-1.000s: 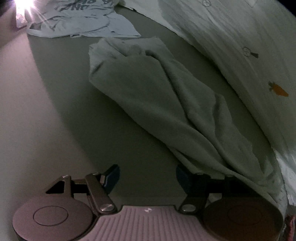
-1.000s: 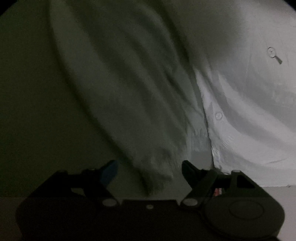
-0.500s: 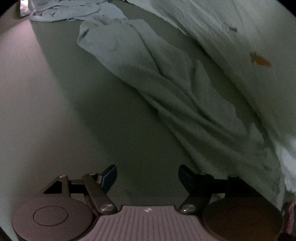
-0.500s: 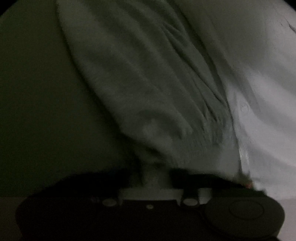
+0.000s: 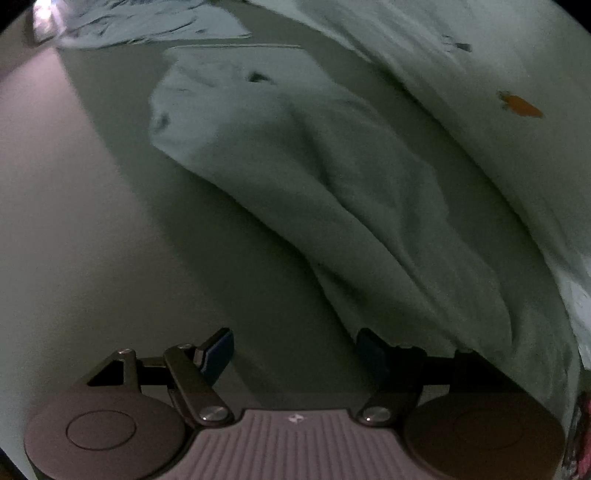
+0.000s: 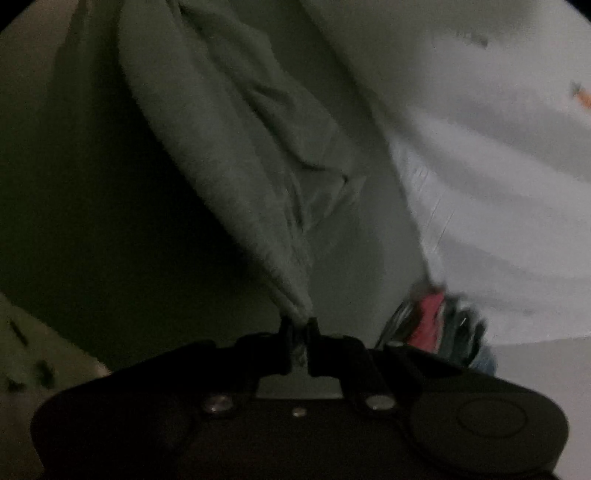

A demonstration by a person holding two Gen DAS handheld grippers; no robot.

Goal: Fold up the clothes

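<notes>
A pale green towel-like cloth lies stretched diagonally across the dim flat surface, from upper left to lower right. My left gripper is open just above the surface, its right fingertip beside the cloth's lower edge, with nothing between the jaws. In the right wrist view the same cloth hangs in a taut bunch down to my right gripper, which is shut on its gathered corner and lifts it off the surface.
A white sheet with small carrot prints covers the right side and shows as a pale mass. A light printed garment lies at the far top left. Something red and dark sits by the sheet's lower edge.
My right gripper went from open around the cloth's end to shut on it, then pulled it up and away, stretching the cloth. The left gripper drifted slightly and stayed open.
</notes>
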